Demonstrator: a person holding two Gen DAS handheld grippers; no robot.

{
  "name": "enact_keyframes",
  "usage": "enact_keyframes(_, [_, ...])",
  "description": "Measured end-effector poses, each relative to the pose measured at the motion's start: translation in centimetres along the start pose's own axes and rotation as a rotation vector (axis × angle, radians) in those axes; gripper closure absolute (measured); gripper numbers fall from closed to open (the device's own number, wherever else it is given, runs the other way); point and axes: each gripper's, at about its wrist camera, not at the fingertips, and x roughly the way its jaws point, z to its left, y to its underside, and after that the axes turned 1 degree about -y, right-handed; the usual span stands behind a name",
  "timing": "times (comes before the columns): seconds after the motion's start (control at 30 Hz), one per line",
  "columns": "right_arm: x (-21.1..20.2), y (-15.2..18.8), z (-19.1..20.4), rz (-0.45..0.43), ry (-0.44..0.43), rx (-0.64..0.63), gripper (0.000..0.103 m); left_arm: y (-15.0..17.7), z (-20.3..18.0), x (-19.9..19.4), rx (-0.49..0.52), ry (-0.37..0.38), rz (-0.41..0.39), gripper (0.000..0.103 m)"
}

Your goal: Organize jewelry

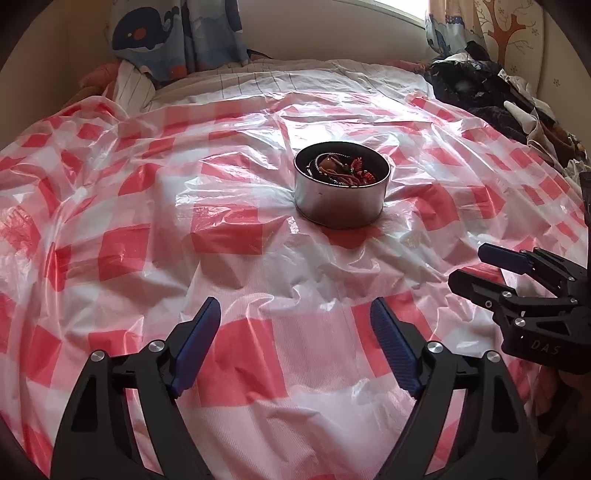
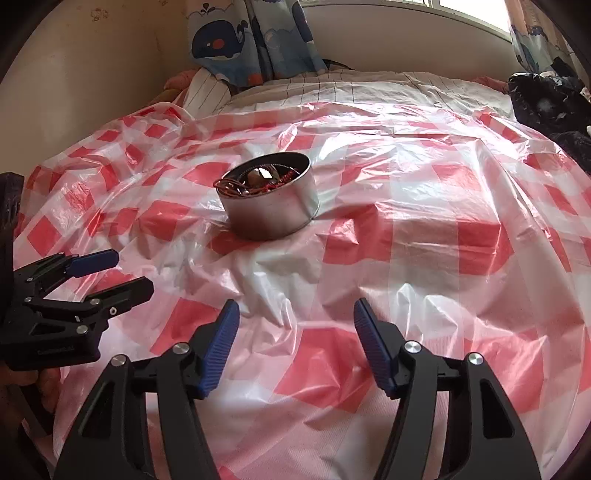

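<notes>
Jewelry point(image 1: 341, 170), a tangle of dark cords and red and brown beads, lies heaped inside a round metal tin point(image 1: 341, 201), and that tin is the landmark for everything else. Left of the tin the red-and-white checked plastic sheet point(image 1: 147, 206) spreads bare and wrinkled toward a whale-print curtain point(image 1: 166, 33) at the far wall. Nearer than the tin and a little left of it, the left gripper point(image 1: 295, 347) hangs released, its 2 blue pads apart with only sheet between them. Nearer than the tin and to its right, the right gripper point(image 2: 295, 345) is likewise spread and holds nothing. Right of the tin and farther back lies a heap of dark clothes point(image 1: 480, 85) at the sheet's edge. Judging by this, the task stands at its start: nothing is out of the tin and both tools are short of it. The next move probably calls for 1 gripper to steady the tin's wall while the other dips in over the rim for a single strand, since the pieces look knotted and the tin sits on soft, slippery bedding. Open room is widest left and near of the tin; the clothes crowd the far right.
</notes>
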Motion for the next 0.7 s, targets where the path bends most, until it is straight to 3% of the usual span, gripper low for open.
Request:
enact_keyframes(0.3, [0.2, 0.8, 0.6, 0.005, 0.046, -0.021, 0.027, 1.1, 0.1, 0.2, -0.011, -0.012, 0.009, 0.018])
enact_keyframes(0.7, [1.4, 1.2, 0.9, 0.039, 0.078, -0.047, 0.022, 1.5, -0.3, 1.6, -0.008, -0.023, 0.032, 0.011])
